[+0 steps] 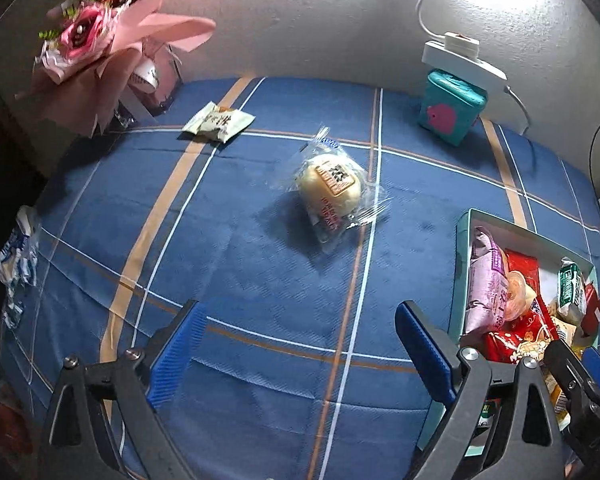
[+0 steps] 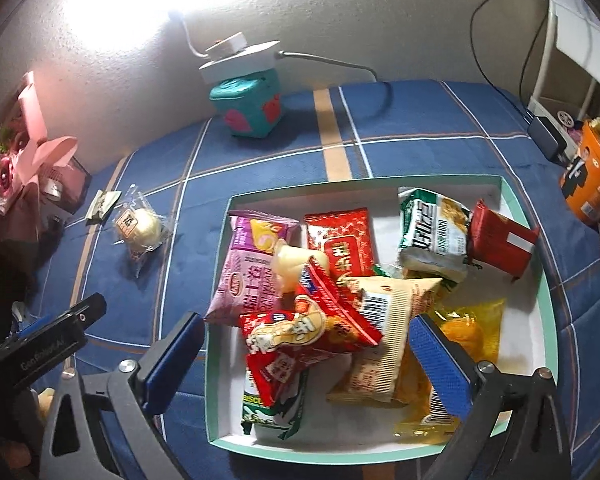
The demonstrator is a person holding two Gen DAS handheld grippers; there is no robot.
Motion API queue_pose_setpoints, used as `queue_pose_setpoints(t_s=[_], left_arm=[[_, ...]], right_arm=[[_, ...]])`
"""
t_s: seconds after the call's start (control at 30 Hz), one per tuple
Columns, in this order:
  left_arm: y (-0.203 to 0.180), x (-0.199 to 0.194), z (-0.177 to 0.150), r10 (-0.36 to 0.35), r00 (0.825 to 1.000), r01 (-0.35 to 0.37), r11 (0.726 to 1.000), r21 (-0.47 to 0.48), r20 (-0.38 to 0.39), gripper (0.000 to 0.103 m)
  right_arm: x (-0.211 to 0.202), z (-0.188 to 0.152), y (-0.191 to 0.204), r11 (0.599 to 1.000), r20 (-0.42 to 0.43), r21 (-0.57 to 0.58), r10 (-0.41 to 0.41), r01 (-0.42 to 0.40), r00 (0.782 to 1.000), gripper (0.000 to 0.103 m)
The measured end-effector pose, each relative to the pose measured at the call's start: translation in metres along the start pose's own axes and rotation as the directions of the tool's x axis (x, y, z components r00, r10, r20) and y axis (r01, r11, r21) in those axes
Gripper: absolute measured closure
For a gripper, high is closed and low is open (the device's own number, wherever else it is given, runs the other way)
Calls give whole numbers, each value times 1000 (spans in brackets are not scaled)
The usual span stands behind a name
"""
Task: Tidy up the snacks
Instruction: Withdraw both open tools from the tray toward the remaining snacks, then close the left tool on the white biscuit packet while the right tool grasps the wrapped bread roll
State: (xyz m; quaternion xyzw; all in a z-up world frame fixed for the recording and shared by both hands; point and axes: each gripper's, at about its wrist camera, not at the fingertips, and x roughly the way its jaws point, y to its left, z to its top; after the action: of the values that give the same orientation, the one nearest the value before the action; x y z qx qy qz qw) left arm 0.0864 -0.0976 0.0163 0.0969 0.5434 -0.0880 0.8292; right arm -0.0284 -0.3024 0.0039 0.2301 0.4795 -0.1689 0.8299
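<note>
**Snacks on the plaid cloth, most already boxed**

We work over a blue plaid cloth (image 1: 260,280) with orange and white stripes, pushed against a textured white wall (image 1: 320,20). A pink bouquet (image 1: 88,40) fills the far left corner; a teal tin (image 1: 452,108) stands by the wall under a white power strip (image 1: 460,54).

Our mint-rimmed box (image 2: 220,264) holds a heap of packets: a pink pack (image 2: 248,276), red ones, a green-and-white pack (image 2: 436,232) and a yellow pouch (image 2: 472,328).

A clear-wrapped bun (image 1: 332,188) lies alone mid-cloth, well apart from the box; a small cream packet (image 1: 218,122) sits beyond it. Our left gripper (image 1: 300,344) hangs wide and empty above the cloth. Our right gripper (image 2: 304,356) is spread wide over the box, gripping nothing.
</note>
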Motion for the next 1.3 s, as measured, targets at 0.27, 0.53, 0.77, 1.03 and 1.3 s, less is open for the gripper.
queue_pose_setpoints(t_s=[0.27, 0.53, 0.77, 1.03, 1.3], left_arm=[[45, 9, 24, -31, 999, 31, 1000, -2, -31, 7], [107, 10, 75, 1, 1000, -1, 1000, 29, -11, 7], [147, 34, 104, -54, 997, 56, 998, 20, -61, 7], [158, 79, 117, -113, 988, 114, 993, 5, -104, 7], [154, 110, 149, -94, 991, 97, 995, 34, -91, 7]], right_arm=[[-8, 16, 36, 997, 45, -34, 72, -71, 996, 0], [0, 64, 126, 974, 12, -188, 132, -128, 991, 0], [45, 83, 172, 955, -100, -238, 159, -179, 982, 0], [110, 82, 196, 942, -195, -293, 107, -162, 975, 0], [152, 84, 212, 917, -210, -380, 42, -121, 977, 0]])
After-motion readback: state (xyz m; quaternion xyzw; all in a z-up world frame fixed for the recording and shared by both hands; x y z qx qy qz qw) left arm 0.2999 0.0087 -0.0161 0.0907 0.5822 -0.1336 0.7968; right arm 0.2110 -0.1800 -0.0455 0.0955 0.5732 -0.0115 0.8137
